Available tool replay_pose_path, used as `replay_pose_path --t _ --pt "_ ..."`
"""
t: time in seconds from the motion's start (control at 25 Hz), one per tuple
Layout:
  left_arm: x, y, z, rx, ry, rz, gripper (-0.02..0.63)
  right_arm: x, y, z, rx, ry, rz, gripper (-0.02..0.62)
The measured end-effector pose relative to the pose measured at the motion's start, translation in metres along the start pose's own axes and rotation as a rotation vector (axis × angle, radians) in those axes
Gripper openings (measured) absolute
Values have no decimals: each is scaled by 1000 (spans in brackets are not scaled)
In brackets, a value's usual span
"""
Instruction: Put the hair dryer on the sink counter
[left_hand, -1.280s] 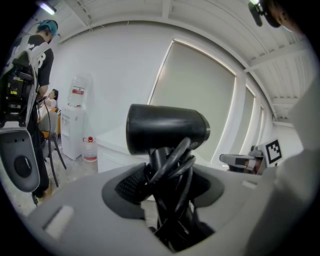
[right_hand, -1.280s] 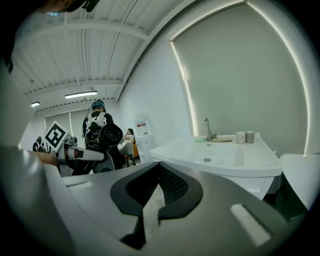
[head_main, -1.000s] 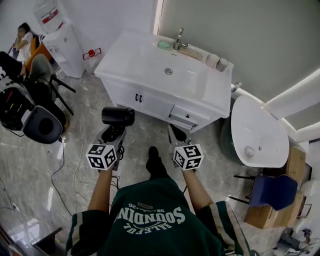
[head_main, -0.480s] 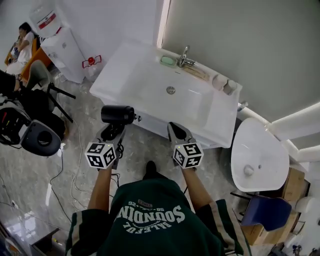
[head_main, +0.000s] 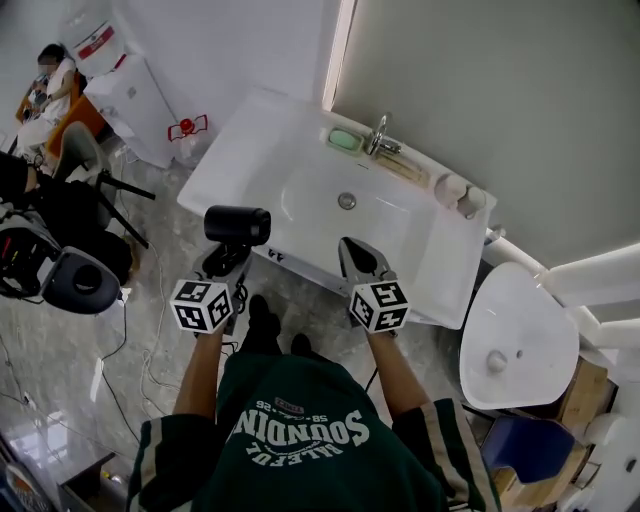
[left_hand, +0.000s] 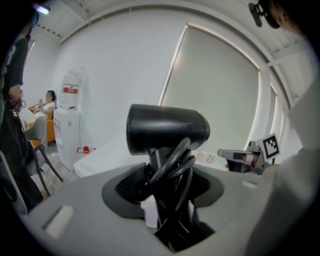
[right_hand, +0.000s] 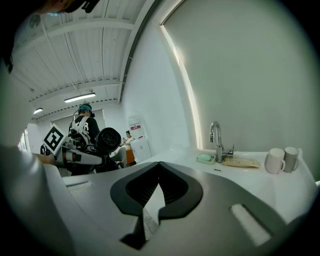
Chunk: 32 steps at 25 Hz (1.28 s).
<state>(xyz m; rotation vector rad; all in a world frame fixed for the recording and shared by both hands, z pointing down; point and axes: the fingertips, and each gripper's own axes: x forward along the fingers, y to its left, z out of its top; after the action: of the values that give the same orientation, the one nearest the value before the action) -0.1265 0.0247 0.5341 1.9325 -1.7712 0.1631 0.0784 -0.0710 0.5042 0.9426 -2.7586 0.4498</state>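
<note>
Hair dryer (head_main: 237, 225): one, black, cord wound round its handle (which it largely hides), clamped in left gripper (head_main: 228, 258) above the floor, just short of sink counter (head_main: 250, 150). Right gripper (head_main: 358, 262): one, jaws together, empty. Cups (head_main: 452, 188): two, near one faucet (head_main: 380, 135). Cabinet drawers, visible a second ago, now hidden; both grippers nearer the counter edge.

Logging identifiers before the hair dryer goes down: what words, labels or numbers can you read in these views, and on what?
"SOUNDIN": large white print on the person's green shirt, upside down in the head view.
Smaller print line beside it: too small to read.
Red label on the water dispenser bottle: blurred, unreadable.
Marker cubes on the left gripper and right gripper: square patterns, no words.
Hair dryer: no text visible.
</note>
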Motion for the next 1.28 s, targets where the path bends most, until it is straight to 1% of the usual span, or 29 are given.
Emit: replay_pose_path --t 0.2,0.4,0.76,0.92,1.08,1.28 --pt "36 20 19 -2 -8 -19 259 27 -12 2 13 -2 -25 3" --pt "74 42 40 10 3 -60 259 60 -20 9 16 1 -59 3" --pt "157 97 97 82 47 -143 259 140 -44 38 38 -2 -152 3" --pt "192 119 119 101 63 -179 259 172 -54 53 47 -7 -189 3" --pt "222 135 131 110 85 -204 259 193 -67 61 51 -2 -226 3" --pt "251 150 133 118 122 -229 259 212 -80 61 58 17 -261 3"
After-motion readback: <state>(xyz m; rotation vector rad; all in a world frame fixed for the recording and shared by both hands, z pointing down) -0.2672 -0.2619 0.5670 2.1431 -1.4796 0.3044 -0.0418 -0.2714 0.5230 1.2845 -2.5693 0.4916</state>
